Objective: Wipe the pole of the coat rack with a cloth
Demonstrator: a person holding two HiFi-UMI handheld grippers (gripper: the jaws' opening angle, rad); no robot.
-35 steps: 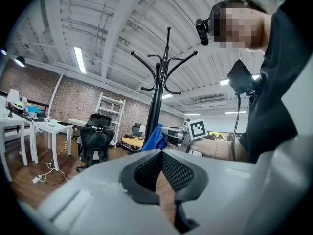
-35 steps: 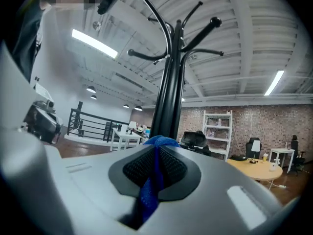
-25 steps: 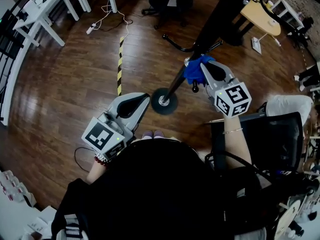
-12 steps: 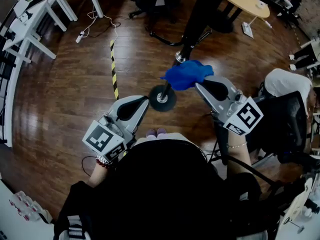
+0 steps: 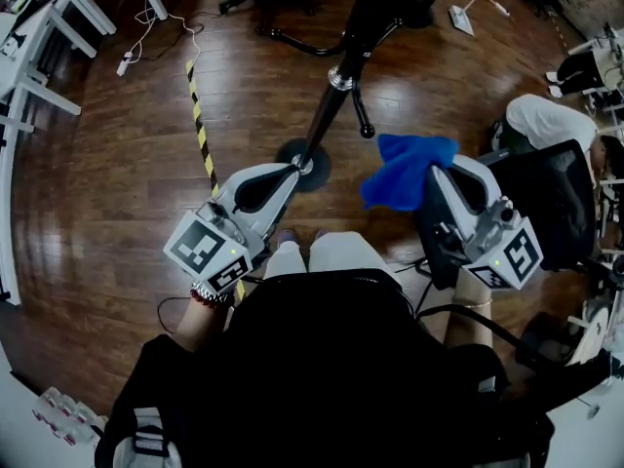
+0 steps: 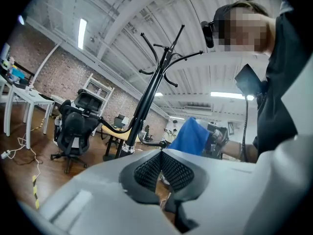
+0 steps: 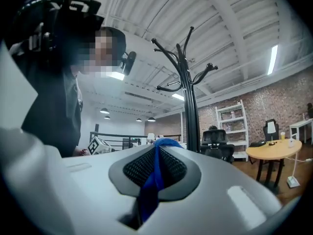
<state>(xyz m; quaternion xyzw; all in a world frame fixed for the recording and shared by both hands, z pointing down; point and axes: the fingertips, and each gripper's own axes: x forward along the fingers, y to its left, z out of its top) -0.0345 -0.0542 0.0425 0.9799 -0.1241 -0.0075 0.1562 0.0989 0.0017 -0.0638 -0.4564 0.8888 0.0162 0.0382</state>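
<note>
Two tools are in play, and only one carries anything. The right tool (image 5: 441, 177) pinches a blue cloth (image 5: 405, 169): in the right gripper view a fold runs up between the pads, and the rest bunches loose beyond the tips. The left tool (image 5: 284, 175) has its jaws pressed together on nothing. In the head view its nose hangs just beside the round base (image 5: 304, 165) of the coat rack (image 7: 188, 77).

The cloth is off the black pole (image 5: 329, 113). It hangs to the right of it, near but clearly apart, above the wooden floor (image 5: 117, 164) and ahead of the person's knees (image 5: 322, 253). No wiping contact is made at this moment. How much of the pole has been rubbed cannot be judged from its look (black metal shows no streak or shine either way). I would rate the task as either between strokes or at its close. For any further wiping, the cloth has to be laid against the pole and drawn along it.

No brand, label or readable word shows in any view. The cubes (image 5: 205, 251) on the tools bear only black-and-white square patterns, and the strip (image 5: 200, 130) on the floor is plain yellow-and-black striping.
</note>
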